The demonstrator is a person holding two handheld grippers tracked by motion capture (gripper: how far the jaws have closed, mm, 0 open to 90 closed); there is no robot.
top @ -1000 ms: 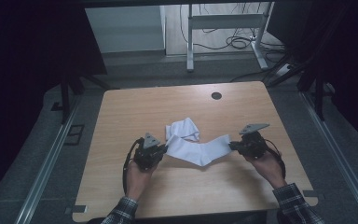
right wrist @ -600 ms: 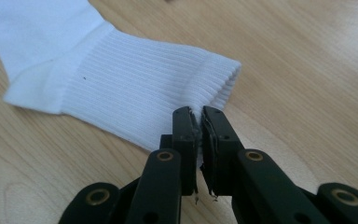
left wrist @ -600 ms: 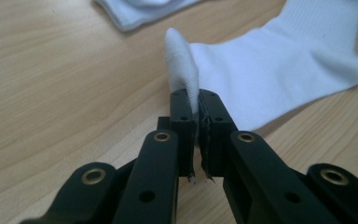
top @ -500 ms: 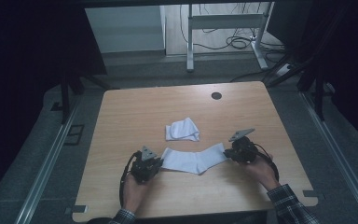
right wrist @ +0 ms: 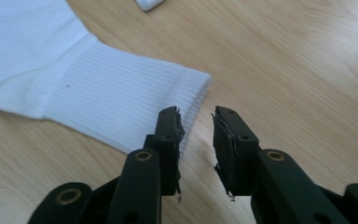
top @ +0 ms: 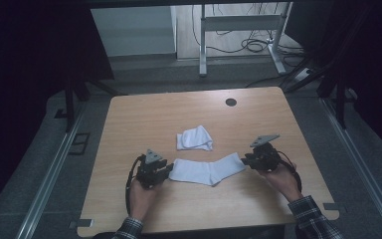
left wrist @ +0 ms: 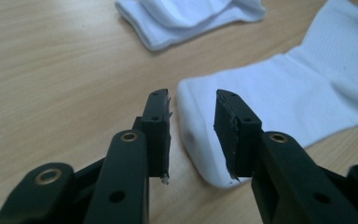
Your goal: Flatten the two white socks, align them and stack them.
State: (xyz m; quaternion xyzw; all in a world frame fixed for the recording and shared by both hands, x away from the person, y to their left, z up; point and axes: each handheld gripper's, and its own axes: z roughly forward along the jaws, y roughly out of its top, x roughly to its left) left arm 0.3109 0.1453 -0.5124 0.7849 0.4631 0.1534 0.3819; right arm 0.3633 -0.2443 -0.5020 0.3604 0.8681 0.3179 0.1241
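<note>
On the table (top: 129, 119), flat white ribbed sock (top: 206, 171).

surface (top: 144, 114): light wood-grain top with rounded corners, dark round hole (top: 231, 102) sitting far right | flat sock (top: 206, 170): white, lying stretched left to right near the front edge | folded sock (top: 194, 138): white, bunched, resting just beyond it, apart

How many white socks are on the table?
2: one flat sock stretched between the left gripper and right gripper, and one folded sock just beyond it. No others visible.
</note>
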